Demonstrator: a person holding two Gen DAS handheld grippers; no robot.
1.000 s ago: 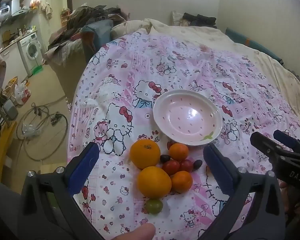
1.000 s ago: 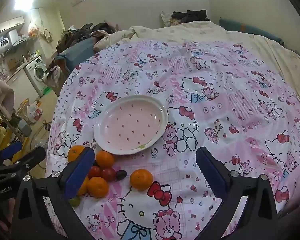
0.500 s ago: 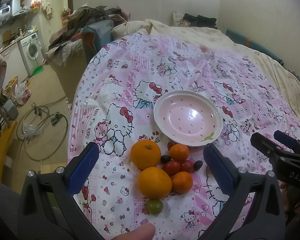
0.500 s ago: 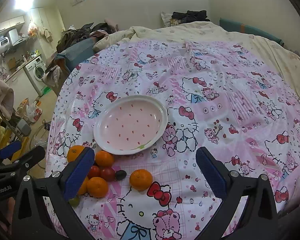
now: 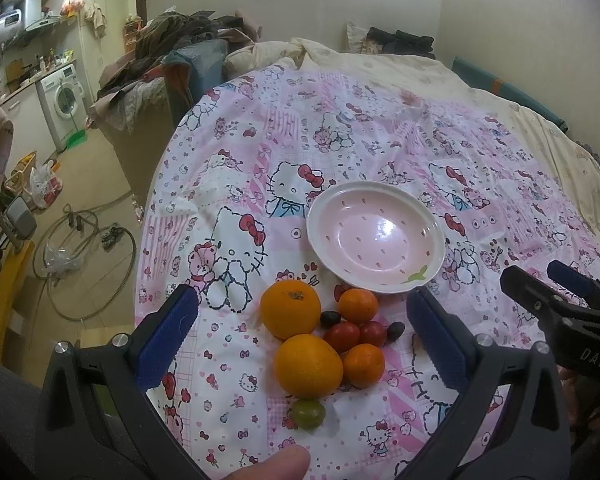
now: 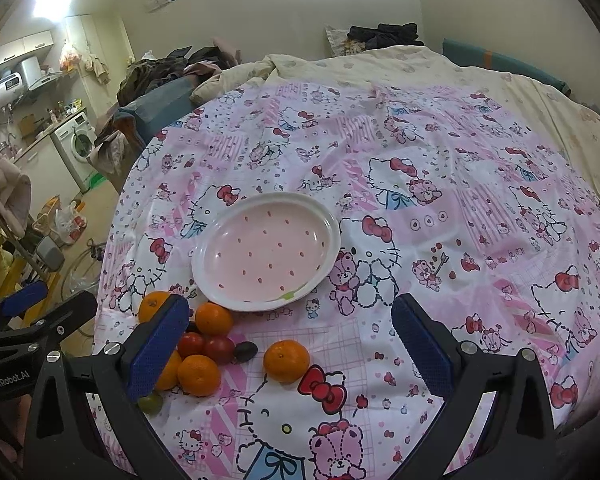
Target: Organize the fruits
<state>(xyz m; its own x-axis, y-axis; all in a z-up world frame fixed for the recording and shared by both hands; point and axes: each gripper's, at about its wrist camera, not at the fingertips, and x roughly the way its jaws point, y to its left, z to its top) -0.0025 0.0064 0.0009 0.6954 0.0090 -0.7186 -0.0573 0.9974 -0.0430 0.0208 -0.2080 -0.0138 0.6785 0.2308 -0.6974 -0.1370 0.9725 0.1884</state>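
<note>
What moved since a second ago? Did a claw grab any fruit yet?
Almost nothing moved. Both views shifted only a touch. The left claw and right claw are open as before and hold nothing. The plate is still bare, and the fruits lie on the bedsheet where they were.

The plate (image 5: 432,256) is glossy and smooth, like glazed ceramic, on a matt printed cloth sheet (image 5: 380,140). The tongs' (image 5: 302,332) blue pads (image 5: 166,340) look finely ribbed against matt black plastic arms.
</note>
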